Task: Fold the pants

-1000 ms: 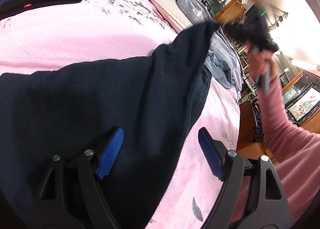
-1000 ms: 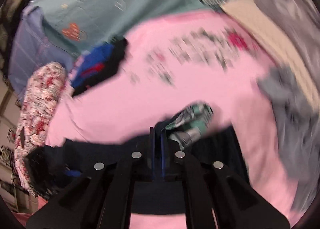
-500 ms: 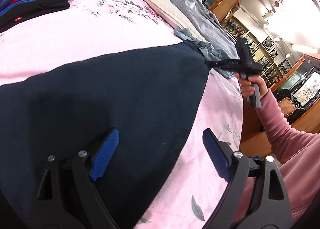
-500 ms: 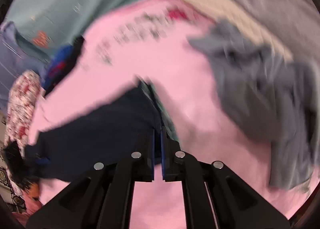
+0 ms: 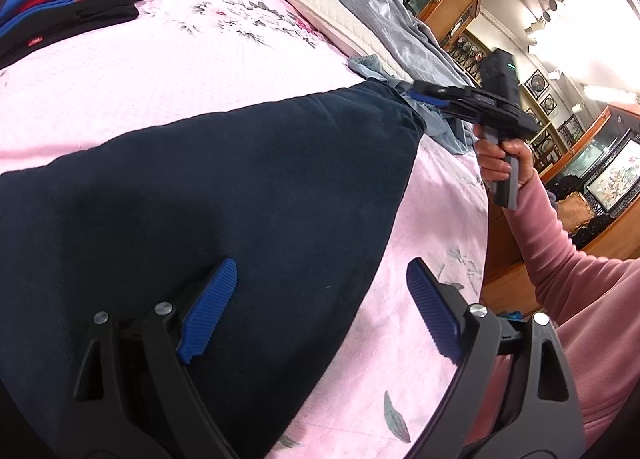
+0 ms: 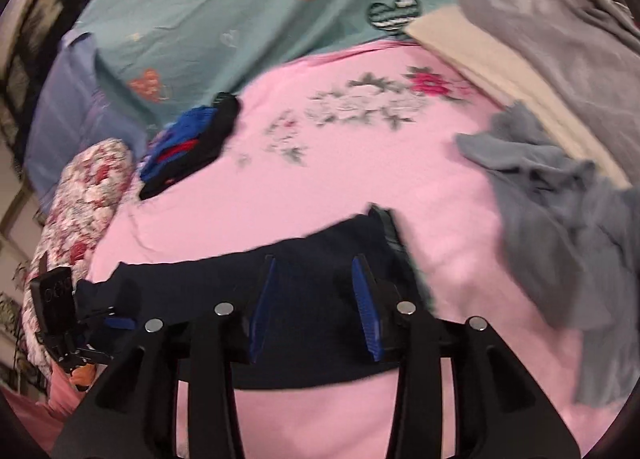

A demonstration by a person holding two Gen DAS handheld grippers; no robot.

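the navy pants corner that was up in the air is now flat on the bed, and the right gripper jaws are opening off it

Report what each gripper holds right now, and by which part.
Nothing is held. The left gripper is open over the dark pants; the right gripper's jaws are opening, pads off the cloth.

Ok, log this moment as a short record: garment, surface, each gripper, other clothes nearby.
garment: dark navy fleece pants, lying flat
surface: pink floral bedsheet
left gripper: open, above the pants' near edge, nothing gripped
right gripper: jaws opening over the pants' far corner, pads not pressing the cloth
other clothes: folded black, blue and red stack at far left; crumpled grey garment on the right
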